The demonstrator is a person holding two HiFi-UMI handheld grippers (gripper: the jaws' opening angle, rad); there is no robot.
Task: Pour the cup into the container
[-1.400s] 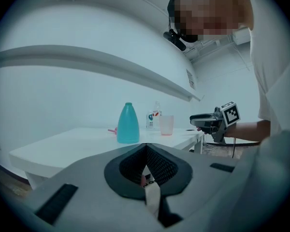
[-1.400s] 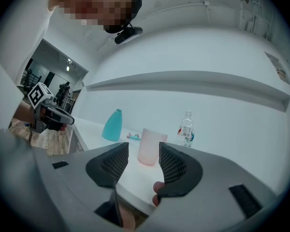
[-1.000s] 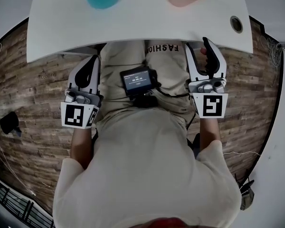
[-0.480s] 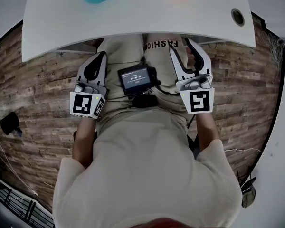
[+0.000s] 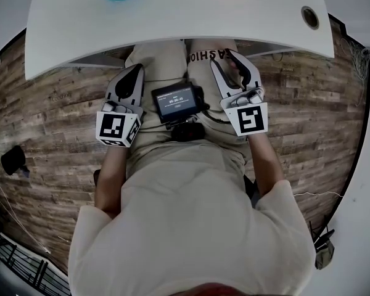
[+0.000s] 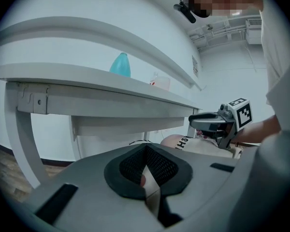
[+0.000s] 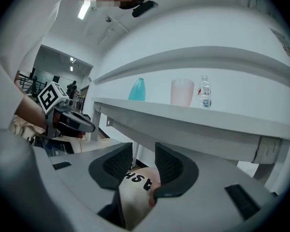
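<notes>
**Both tongs lowered to the lap, below the table edge.** Over the last second I bring my left gripper [image 5: 133, 79] and right gripper [image 5: 224, 59] down and inward. In the head view they now lie over my thighs, either side of the small screen device [image 5: 177, 101] at my waist. A second ago they sat wider apart and closer under the white table [image 5: 172, 23].

The left gripper's jaws are pressed together with nothing in them. The right gripper's jaws have just been closing and now stand a narrow way apart. Only my lettered beige garment [image 7: 135, 179] shows through the gap, behind them, so nothing is gripped.

The pink cup [image 7: 182, 93] and the teal container [image 7: 137, 90] stand upright on the table top, near each other. A small clear bottle [image 7: 205, 92] stands just beside the cup. In the head view both vessels have slipped almost out past the top edge. Both are well apart from either gripper and above them.

I judge that no pouring step is in hand. Neither tong reaches for the cup, and the drop to the lap reads as a rest pose. Whether the cup holds anything cannot be seen from here.
</notes>
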